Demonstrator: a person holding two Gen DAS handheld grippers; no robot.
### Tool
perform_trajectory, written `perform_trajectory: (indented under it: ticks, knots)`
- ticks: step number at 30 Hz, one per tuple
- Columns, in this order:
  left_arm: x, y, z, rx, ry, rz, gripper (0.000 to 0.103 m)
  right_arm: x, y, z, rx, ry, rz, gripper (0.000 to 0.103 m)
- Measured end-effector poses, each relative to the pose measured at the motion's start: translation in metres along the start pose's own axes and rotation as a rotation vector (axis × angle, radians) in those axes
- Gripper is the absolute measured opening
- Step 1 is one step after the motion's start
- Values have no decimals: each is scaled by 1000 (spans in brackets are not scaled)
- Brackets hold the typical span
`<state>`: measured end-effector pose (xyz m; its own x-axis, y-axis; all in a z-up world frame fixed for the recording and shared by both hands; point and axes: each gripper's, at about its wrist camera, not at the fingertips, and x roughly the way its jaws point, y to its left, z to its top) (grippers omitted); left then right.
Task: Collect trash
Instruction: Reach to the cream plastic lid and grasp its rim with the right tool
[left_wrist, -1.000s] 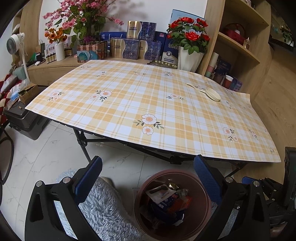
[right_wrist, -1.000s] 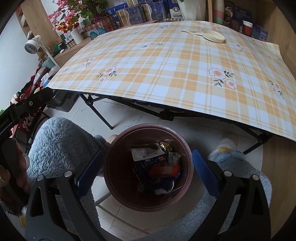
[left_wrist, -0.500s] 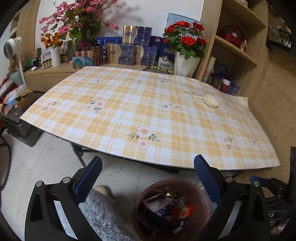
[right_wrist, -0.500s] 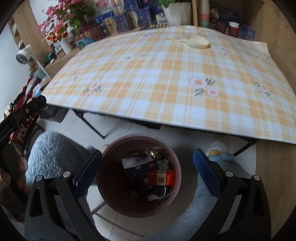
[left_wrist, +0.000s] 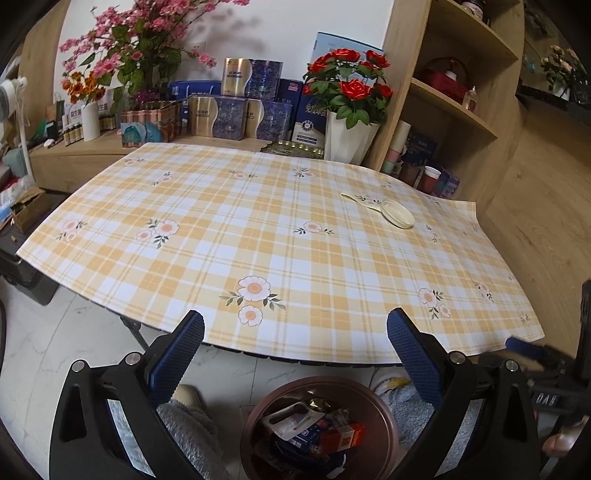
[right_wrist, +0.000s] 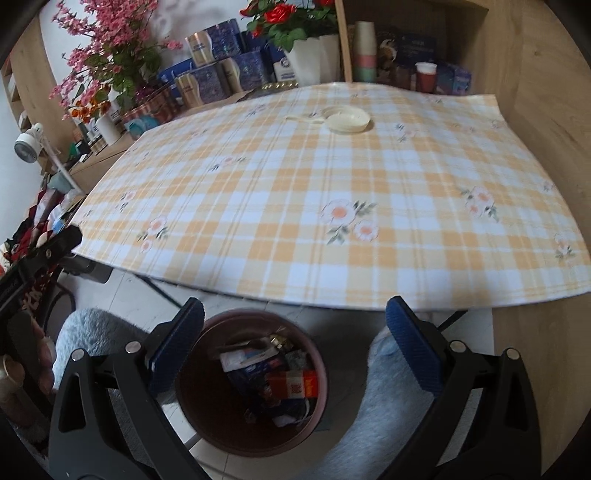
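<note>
Both tongs, left (left_wrist: 295, 350) and right (right_wrist: 294, 345), gape empty over the bin (right_wrist: 207, 417); the tape (right_wrist: 349, 117) far ahead may get skipped, or its tail drag.

A bright room with wooden furniture

A plaid-clothed table (left_wrist: 280, 236) stands on pale marbled floor tiles (left_wrist: 55, 350); beyond its far edge, a low wooden sideboard (left_wrist: 85, 155), white wall (left_wrist: 295, 22) and wooden shelving (left_wrist: 454, 103).
</note>
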<state>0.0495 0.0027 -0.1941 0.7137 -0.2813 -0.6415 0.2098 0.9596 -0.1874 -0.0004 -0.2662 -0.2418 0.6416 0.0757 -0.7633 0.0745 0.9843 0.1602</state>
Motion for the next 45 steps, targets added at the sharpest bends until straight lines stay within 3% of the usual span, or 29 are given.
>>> perform_trajectory:
  ticks: [9, 19, 26, 36, 40, 45]
  knots:
    - [19, 2, 16, -6, 3, -15, 97, 6, -18, 30, -8, -40, -32, 97]
    - [52, 17, 44, -22, 16, 26, 97, 34, -57, 65, 26, -67, -54, 97]
    - [78, 28, 73, -48, -14, 54, 97, 88, -86, 111, 61, -42, -31, 97]
    - [128, 24, 106, -51, -14, 52, 97, 194, -82, 177, -39, 38, -22, 97]
    - [141, 21, 109, -47, -6, 47, 97, 230, -80, 202, -82, 87, -7, 97]
    - [157, 23, 106, -59, 21, 50, 97, 257, -95, 227, -11, 95, 4, 98]
